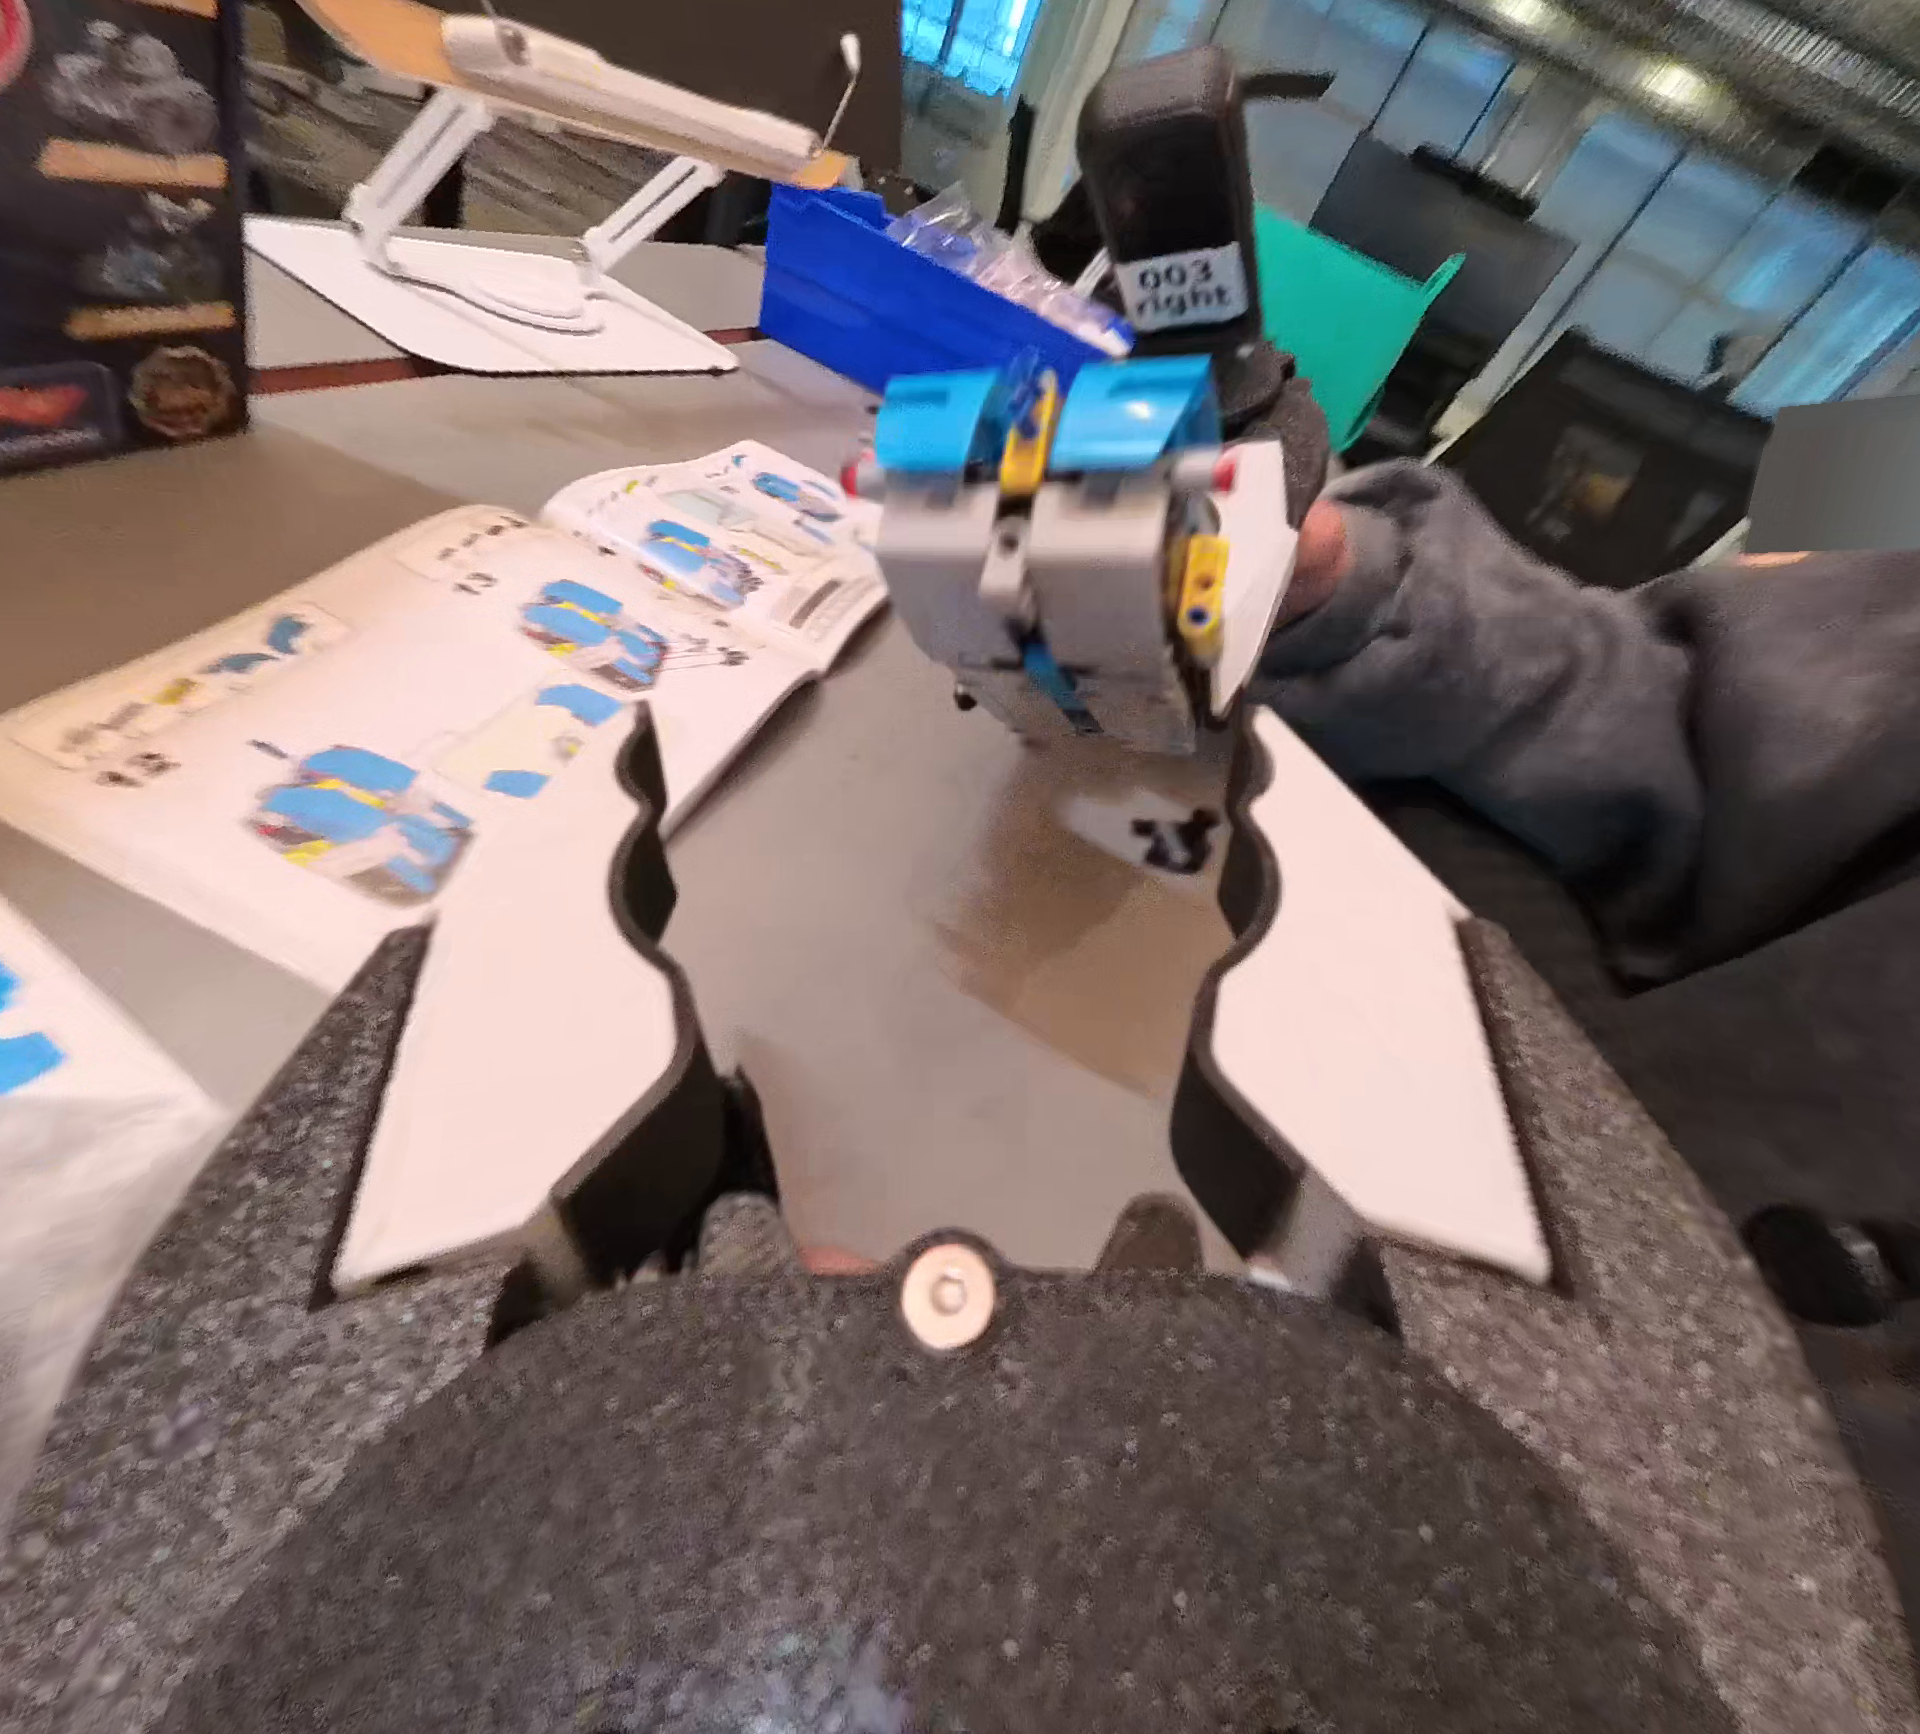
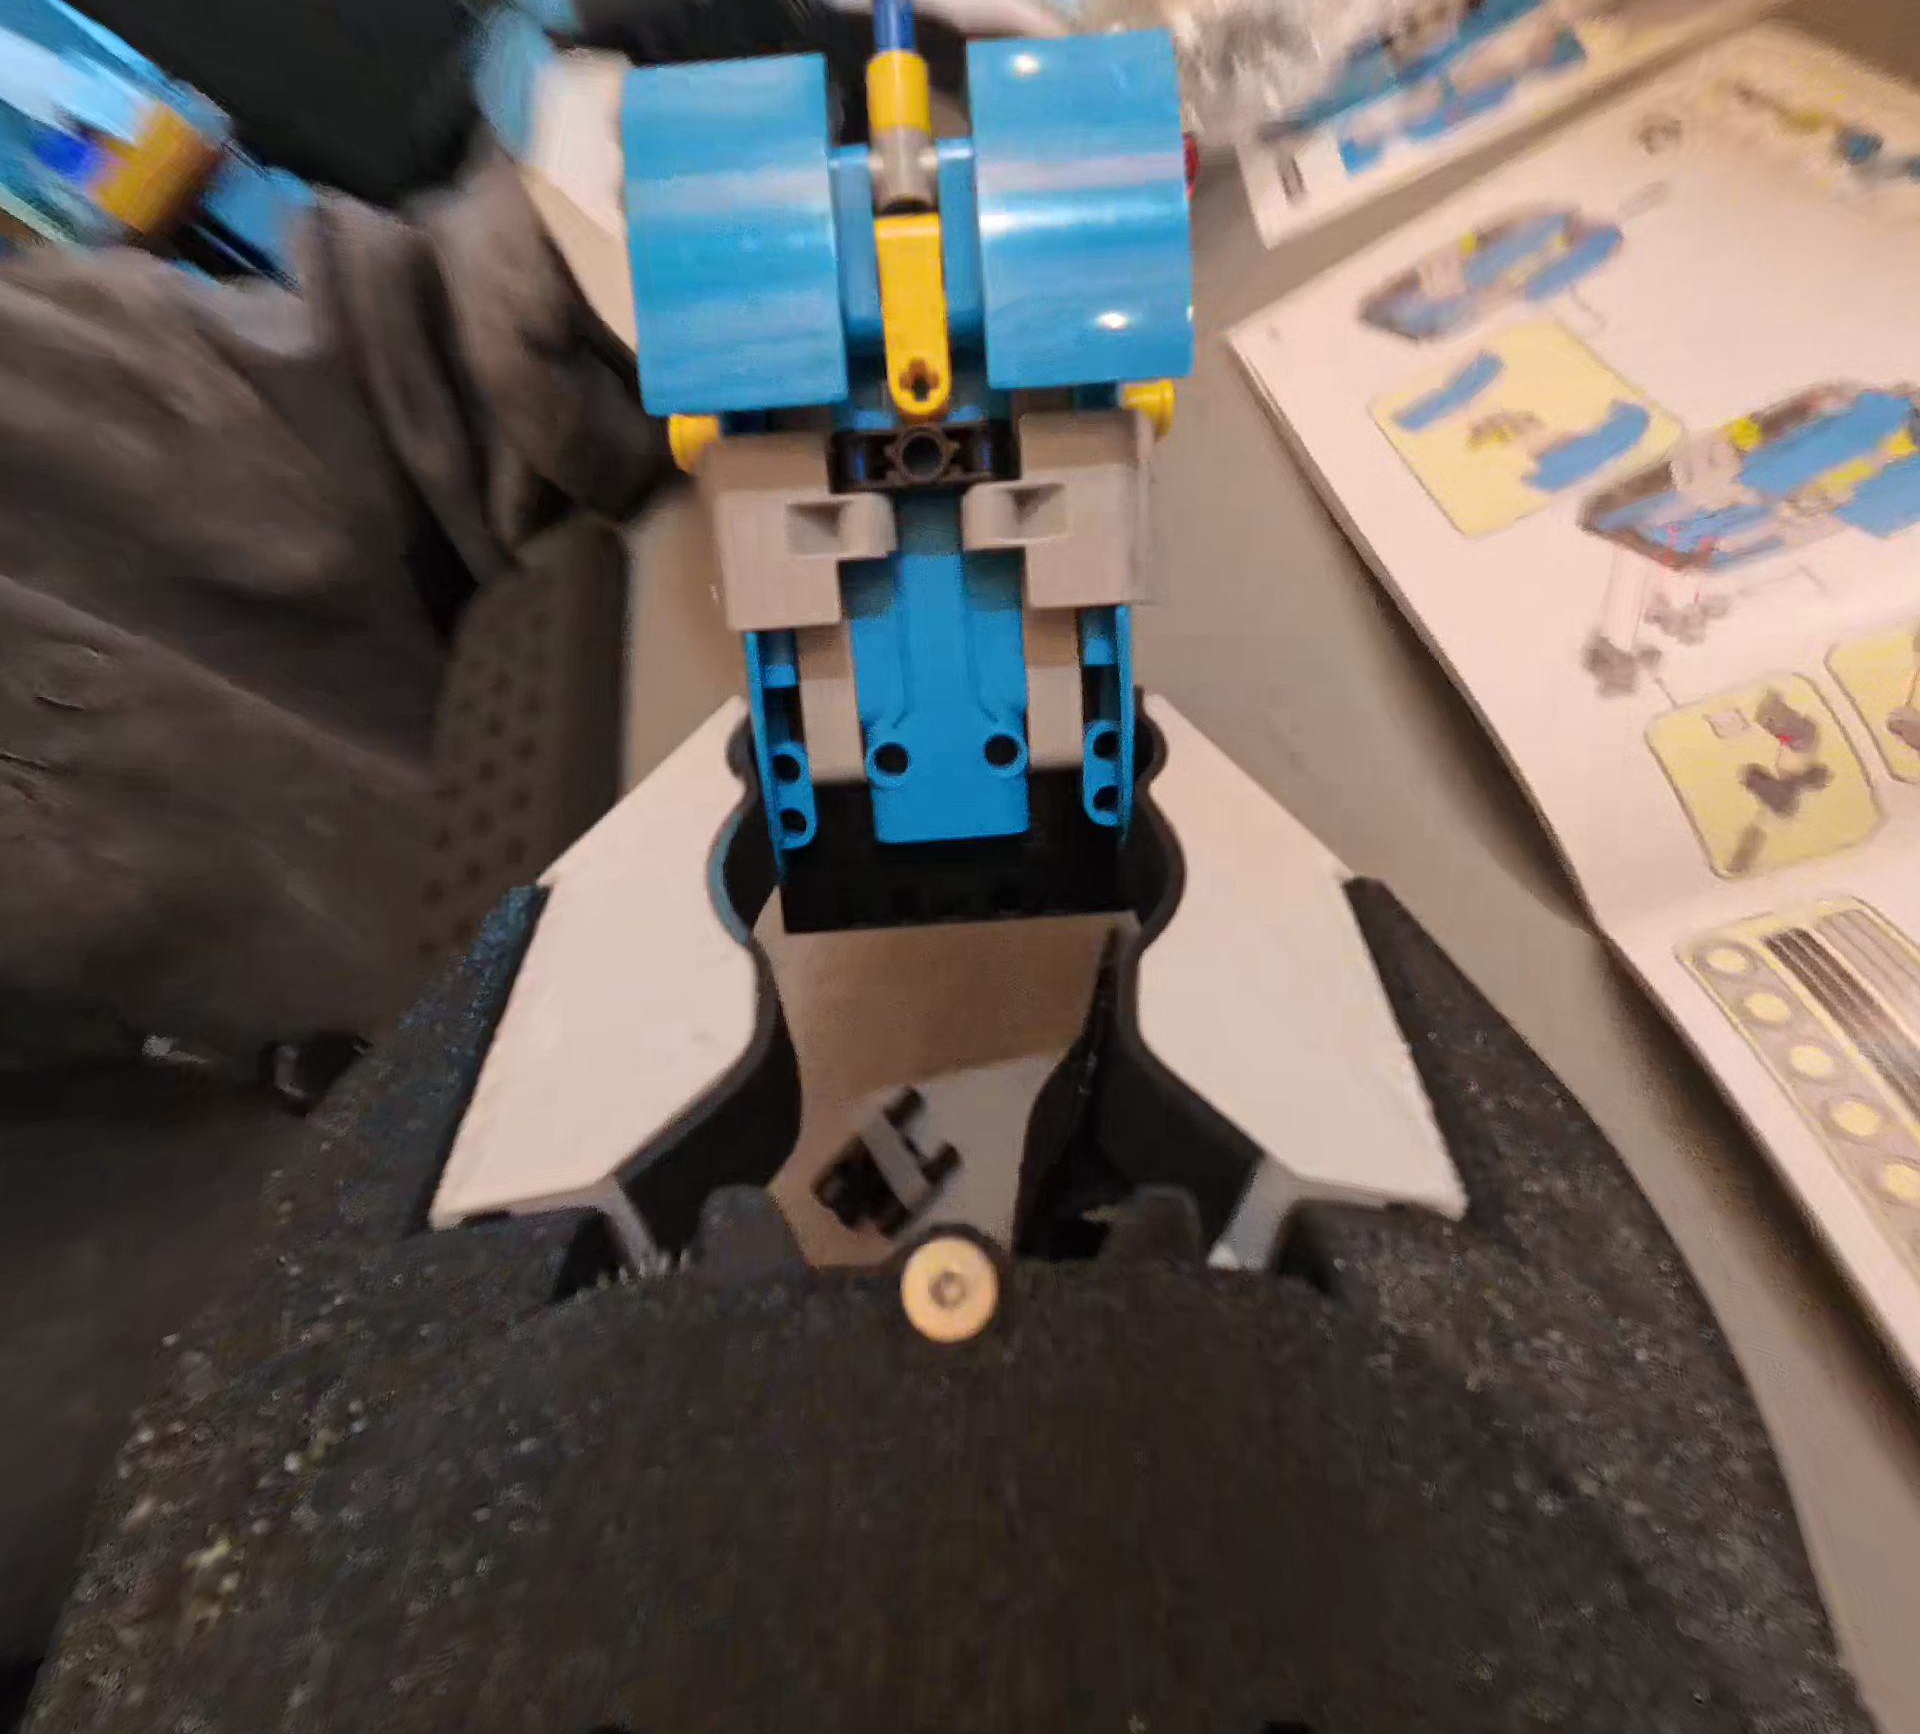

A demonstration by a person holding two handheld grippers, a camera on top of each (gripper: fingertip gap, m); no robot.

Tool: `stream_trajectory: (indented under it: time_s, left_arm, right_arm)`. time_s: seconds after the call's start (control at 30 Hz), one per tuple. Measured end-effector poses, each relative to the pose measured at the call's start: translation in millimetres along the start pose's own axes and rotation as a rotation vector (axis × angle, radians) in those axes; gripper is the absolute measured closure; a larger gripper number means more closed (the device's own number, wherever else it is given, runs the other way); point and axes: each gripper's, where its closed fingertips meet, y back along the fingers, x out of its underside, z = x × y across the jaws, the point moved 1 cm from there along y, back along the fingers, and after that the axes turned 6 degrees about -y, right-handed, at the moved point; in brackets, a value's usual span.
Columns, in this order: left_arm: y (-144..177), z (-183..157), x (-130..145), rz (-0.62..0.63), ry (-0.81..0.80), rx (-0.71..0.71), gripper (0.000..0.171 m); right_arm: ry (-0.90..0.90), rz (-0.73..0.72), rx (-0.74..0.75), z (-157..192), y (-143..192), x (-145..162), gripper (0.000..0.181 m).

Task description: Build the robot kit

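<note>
A brick model of blue curved panels, grey blocks and yellow pins (image 2: 914, 437) is clamped at its lower end between the white fingers of my right gripper (image 2: 940, 749), held above the table. In the left wrist view the same model (image 1: 1039, 562) hangs just beyond my left gripper (image 1: 940, 749), which is open and empty, its jaws wide apart over the grey table. The right gripper (image 1: 1091, 676) faces the left one, a little apart from it. A small black and grey piece (image 1: 1174, 837) lies on the table under the model and also shows in the right wrist view (image 2: 883, 1165).
An open instruction booklet (image 1: 416, 697) lies left of the grippers and shows in the right wrist view (image 2: 1662, 541). Behind stand a blue bin with plastic bags (image 1: 883, 292), a white stand (image 1: 520, 157), a dark box (image 1: 104, 126) and a green bin (image 1: 1330, 313). A grey sleeve (image 1: 1558, 697) is at right.
</note>
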Motion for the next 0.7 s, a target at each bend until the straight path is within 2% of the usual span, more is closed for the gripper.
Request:
stream_trajectory:
  time_s: [0.07, 0.13, 0.17, 0.23, 0.27, 0.33, 0.4, 0.5, 0.6, 0.67, 0.7]
  left_arm:
    - [-8.2, -12.7, -3.9, -0.055, 0.102, 0.085, 0.054]
    - [-16.9, -31.5, -9.8, -0.112, 0.190, 0.194, 0.056]
    - [-20.7, -39.9, -12.5, -0.135, 0.214, 0.233, 0.062]
    - [-26.3, -55.8, -15.2, -0.164, 0.233, 0.302, 0.082]
    - [-27.9, -57.4, -15.7, -0.177, 0.236, 0.298, 0.091]
    - [-26.3, -55.7, -18.3, -0.197, 0.228, 0.294, 0.095]
    - [-24.0, -55.0, -17.3, -0.174, 0.238, 0.312, 0.096]
    - [-27.9, -52.2, -3.5, -0.073, 0.228, 0.303, 0.096]
    - [-31.4, -50.9, 13.9, 0.057, 0.120, 0.251, 0.097]
    - [-31.3, -51.6, 20.0, 0.110, 0.047, 0.224, 0.097]
    - [-31.4, -51.6, 23.4, 0.139, 0.012, 0.210, 0.097]
  right_arm:
    - [-0.016, -0.124, -0.083, 17.1, 1.4, -15.6, 0.116]
    - [-0.001, -0.179, -0.099, 29.2, -4.9, -23.5, 0.115]
    - [0.018, -0.197, -0.090, 33.8, -8.8, -26.6, 0.115]
    - [0.053, -0.219, -0.044, 38.7, -15.5, -31.2, 0.115]
    - [0.078, -0.222, -0.025, 41.5, -17.7, -32.2, 0.115]
    - [0.106, -0.259, 0.001, 45.2, -18.4, -35.7, 0.115]
    - [0.103, -0.265, -0.034, 47.9, -20.5, -33.3, 0.115]
    - [0.105, -0.183, -0.042, 40.2, -25.0, -19.0, 0.114]
    - [0.121, -0.163, -0.051, 33.6, -19.4, -12.8, 0.114]
    - [0.152, -0.145, -0.042, 28.7, -14.4, -9.4, 0.106]
    - [0.185, -0.145, -0.033, 27.4, -11.9, -8.8, 0.107]
